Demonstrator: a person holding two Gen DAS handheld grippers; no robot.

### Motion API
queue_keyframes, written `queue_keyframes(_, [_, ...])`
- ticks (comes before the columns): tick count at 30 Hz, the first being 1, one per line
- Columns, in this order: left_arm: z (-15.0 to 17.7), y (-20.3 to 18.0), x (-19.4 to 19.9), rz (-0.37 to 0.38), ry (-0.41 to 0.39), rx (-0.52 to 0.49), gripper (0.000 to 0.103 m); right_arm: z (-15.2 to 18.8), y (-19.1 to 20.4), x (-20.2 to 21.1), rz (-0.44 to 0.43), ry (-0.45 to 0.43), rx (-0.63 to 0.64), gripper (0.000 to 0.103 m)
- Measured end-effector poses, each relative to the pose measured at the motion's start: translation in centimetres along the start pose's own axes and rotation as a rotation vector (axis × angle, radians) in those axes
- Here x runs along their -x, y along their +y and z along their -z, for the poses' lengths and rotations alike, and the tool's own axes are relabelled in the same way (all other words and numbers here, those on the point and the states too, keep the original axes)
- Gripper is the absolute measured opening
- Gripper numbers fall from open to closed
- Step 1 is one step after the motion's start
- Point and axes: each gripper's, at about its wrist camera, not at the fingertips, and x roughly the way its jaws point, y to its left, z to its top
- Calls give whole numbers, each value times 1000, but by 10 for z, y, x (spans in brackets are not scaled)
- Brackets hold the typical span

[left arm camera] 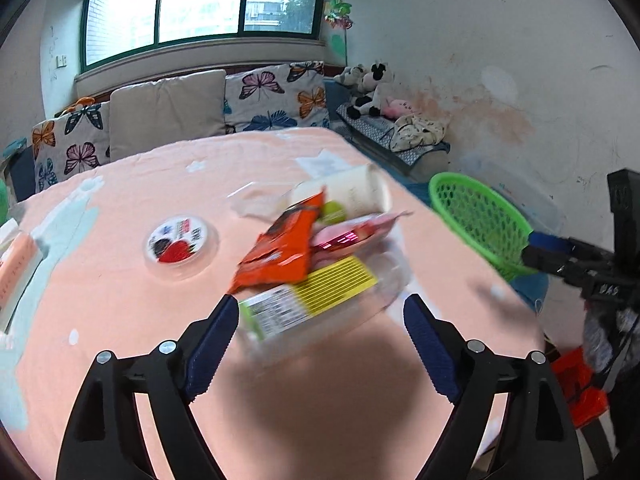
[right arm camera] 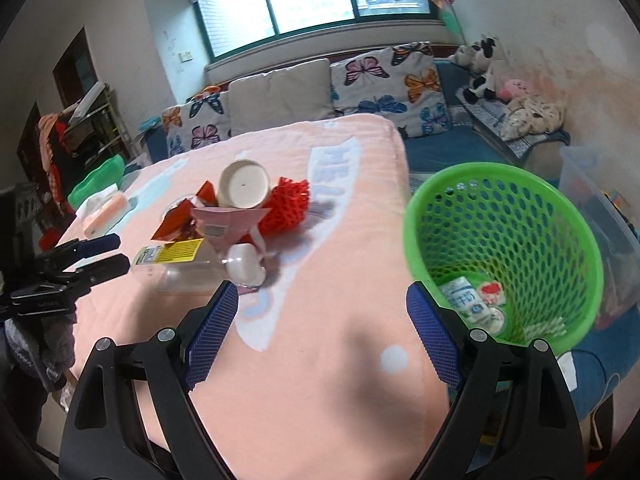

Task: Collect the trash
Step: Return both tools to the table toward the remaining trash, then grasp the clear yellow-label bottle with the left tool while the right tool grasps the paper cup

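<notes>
A pile of trash lies on the pink tablecloth point(left arm camera: 120, 304): a clear plastic bottle with a yellow label point(left arm camera: 320, 300), an orange wrapper point(left arm camera: 280, 252), a pink wrapper point(left arm camera: 352, 236) and a white cup on its side point(left arm camera: 356, 192). My left gripper point(left arm camera: 320, 320) is open, with its jaws on either side of the bottle's label end. In the right wrist view the bottle point(right arm camera: 188, 268), cup point(right arm camera: 244, 184), pink wrapper point(right arm camera: 228, 224) and red mesh point(right arm camera: 288, 208) show ahead. My right gripper point(right arm camera: 322, 320) is open and empty, beside the green basket point(right arm camera: 504, 248), which holds some wrappers.
A round lidded container point(left arm camera: 180, 240) sits left of the pile. A tissue pack point(left arm camera: 16, 272) lies at the left table edge. The green basket point(left arm camera: 480, 220) stands off the table's right edge. A sofa with butterfly cushions point(left arm camera: 272, 96) is behind. A clear storage bin point(right arm camera: 600, 200) stands right of the basket.
</notes>
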Motion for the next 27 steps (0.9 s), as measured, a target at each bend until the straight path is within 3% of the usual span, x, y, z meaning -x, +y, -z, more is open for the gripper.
queue_keyframes(9, [8,29,-25,71,53,-7,83,-4,17,-19,-21,35,27,86])
queue_keyframes(27, [12,22,-49,172,62,-105,86,-17,37,-46,-55,71,52,86])
